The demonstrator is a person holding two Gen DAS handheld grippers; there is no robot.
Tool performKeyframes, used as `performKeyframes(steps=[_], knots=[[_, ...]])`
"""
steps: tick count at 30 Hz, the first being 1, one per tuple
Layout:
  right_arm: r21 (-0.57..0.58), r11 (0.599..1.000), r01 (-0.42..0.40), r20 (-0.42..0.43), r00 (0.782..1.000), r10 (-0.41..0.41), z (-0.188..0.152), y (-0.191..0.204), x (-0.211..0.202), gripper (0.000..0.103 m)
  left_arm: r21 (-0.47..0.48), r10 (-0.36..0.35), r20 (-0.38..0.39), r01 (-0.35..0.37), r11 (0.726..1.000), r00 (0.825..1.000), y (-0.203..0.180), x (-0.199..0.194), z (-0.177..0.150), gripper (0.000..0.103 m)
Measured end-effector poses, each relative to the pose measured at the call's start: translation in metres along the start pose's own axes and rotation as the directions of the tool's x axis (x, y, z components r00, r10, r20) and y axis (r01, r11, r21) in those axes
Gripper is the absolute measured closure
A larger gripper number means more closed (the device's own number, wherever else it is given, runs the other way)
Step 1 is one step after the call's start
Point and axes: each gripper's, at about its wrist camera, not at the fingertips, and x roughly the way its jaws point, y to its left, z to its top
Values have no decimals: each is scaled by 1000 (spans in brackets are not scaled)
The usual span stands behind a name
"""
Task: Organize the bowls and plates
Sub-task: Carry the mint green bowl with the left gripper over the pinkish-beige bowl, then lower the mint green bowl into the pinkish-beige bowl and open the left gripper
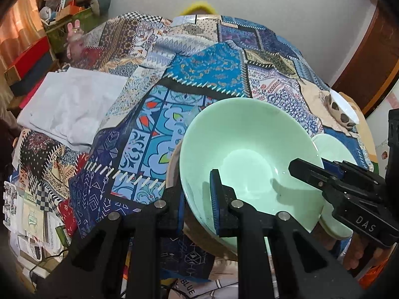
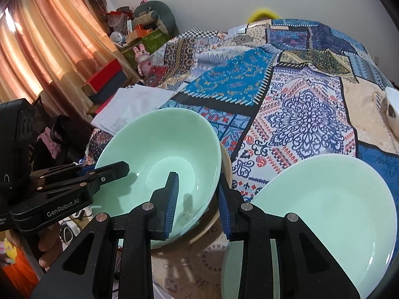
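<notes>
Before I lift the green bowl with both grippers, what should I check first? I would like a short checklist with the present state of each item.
1. Left gripper straddles the green bowl rim: ok.
2. Right gripper straddles the opposite rim: ok.
3. Both grips closed firmly on the rim: cannot tell.
4. Green bowl is empty: ok.
5. Green plate beside it is empty: ok.
6. Tan dish under the bowl will stay behind: cannot tell.

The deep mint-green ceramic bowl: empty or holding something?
Empty. The deep mint-green ceramic bowl shows only a bare glossy interior with gripper shadows in both views.
</notes>
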Motion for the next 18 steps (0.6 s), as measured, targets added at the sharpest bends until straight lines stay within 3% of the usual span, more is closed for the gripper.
performKeyframes(steps=[7,18], knots=[[-7,1000,6,2,1000,-6,-1,1,0,77,-4,-14,-13,14,1000,1000,4,7,-3,86],[-15,999,35,35,999,-35,0,-1,-10,77,65,50,12,-51,997,999,-5,12,-5,86]])
